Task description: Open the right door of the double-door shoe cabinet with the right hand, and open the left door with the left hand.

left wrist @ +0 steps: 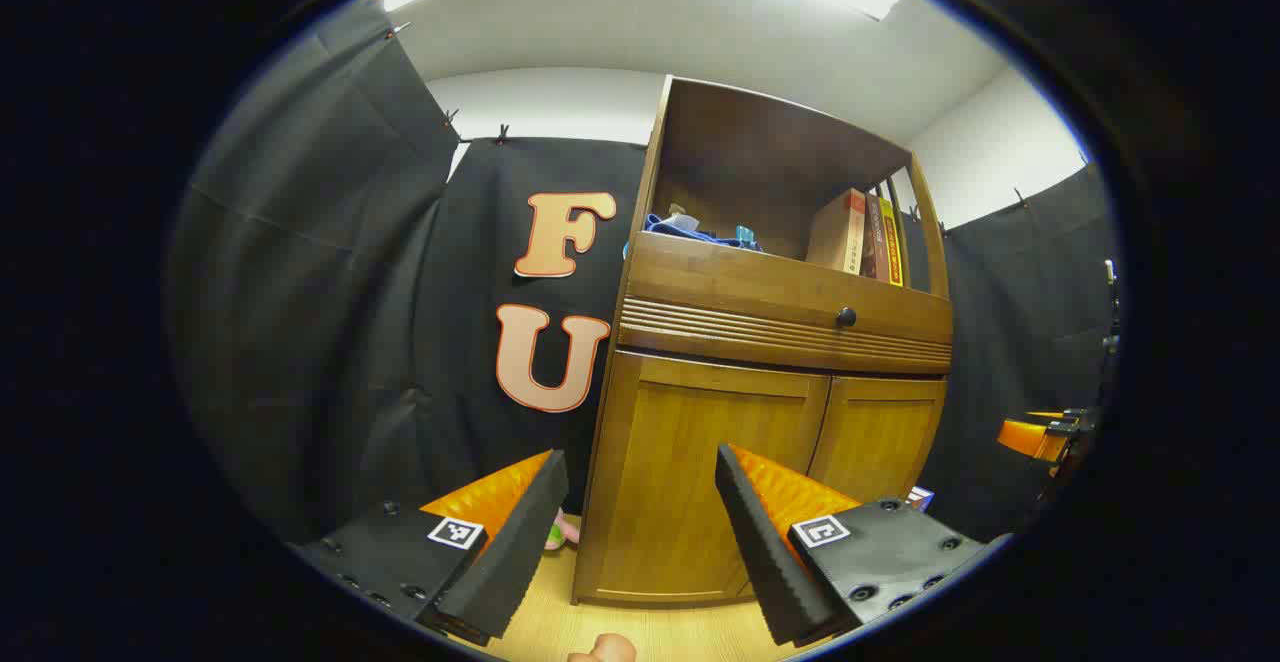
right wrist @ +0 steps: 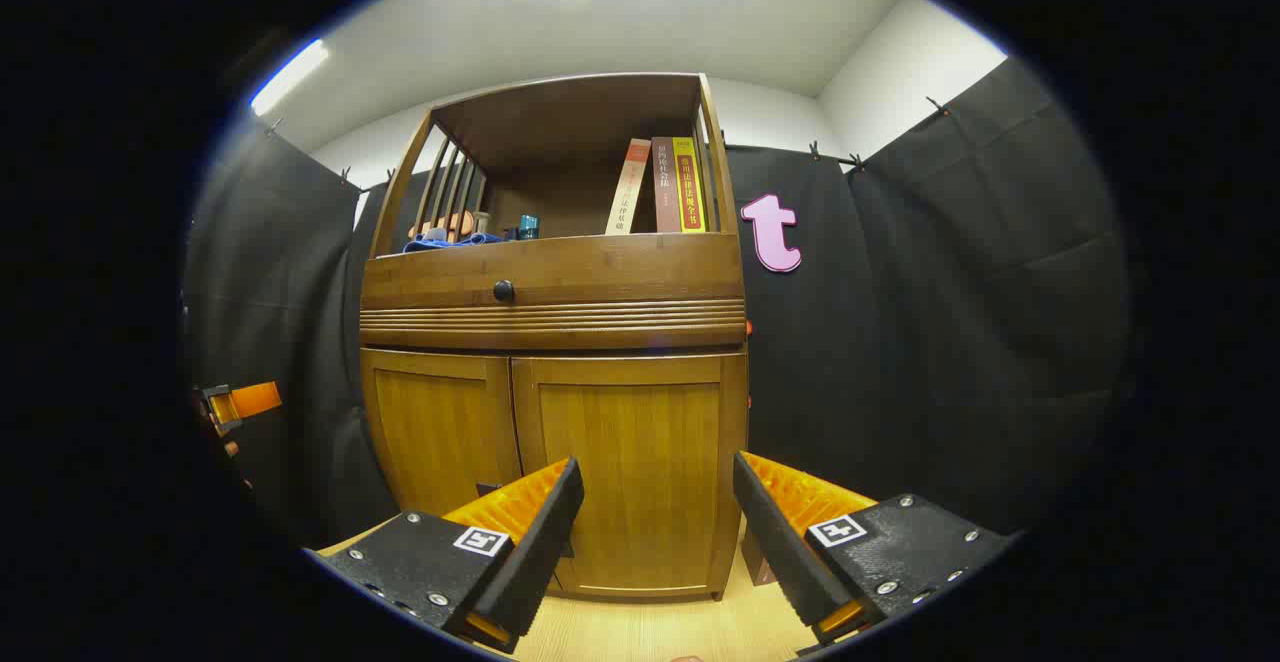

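I have both grippers held low in front of the shoe cabinet (right wrist: 555, 342), short of touching it. The left gripper (left wrist: 640, 502) has its fingers spread wide with nothing between them, aimed at the left door (left wrist: 700, 482); the right gripper (right wrist: 655, 512) is likewise spread and empty, facing the right door (right wrist: 635, 472). Both doors look closed, flush with the frame, meeting at a thin seam down the middle. The cabinet stands on the pale wood floor (right wrist: 660, 627) against the black cloth wall, with a drawer (right wrist: 555, 287) and its dark knob (right wrist: 503, 291) above the doors, and books (right wrist: 670, 185) on the open shelf on top. I judge the doors to be stiff wooden panels, fairly light and swinging on side hinges, with a smooth varnished face that the ribbed pads would slide on if I only pushed flat. I cannot make out any handle or knob on either door, so my best guess for a hold is the inner edge along the central seam or the lower lip, hooking one finger behind it and pulling outward. In the right gripper view the other gripper (right wrist: 240, 402) shows off to the side.
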Available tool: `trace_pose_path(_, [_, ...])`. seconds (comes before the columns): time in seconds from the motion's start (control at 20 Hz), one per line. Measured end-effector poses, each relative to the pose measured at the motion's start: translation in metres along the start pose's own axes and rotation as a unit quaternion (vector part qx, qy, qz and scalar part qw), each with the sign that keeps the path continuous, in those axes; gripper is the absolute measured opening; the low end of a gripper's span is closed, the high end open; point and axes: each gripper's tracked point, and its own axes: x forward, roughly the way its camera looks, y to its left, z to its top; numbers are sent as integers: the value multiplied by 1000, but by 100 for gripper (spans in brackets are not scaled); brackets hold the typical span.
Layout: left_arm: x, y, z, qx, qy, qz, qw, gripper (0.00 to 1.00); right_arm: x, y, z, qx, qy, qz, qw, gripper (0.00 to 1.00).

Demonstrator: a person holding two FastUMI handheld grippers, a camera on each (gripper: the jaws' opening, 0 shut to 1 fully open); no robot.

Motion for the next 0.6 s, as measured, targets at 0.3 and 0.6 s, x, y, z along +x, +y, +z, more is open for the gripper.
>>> trace_pose_path(0.3, [2,-2,3,0,1,0,1000,96,4,0,2,-4,2,1,1000,100])
trace_pose_path(0.6, [5,-7,1,2,4,-5,1000,96,5,-3,0,-4,6,1,1000,93])
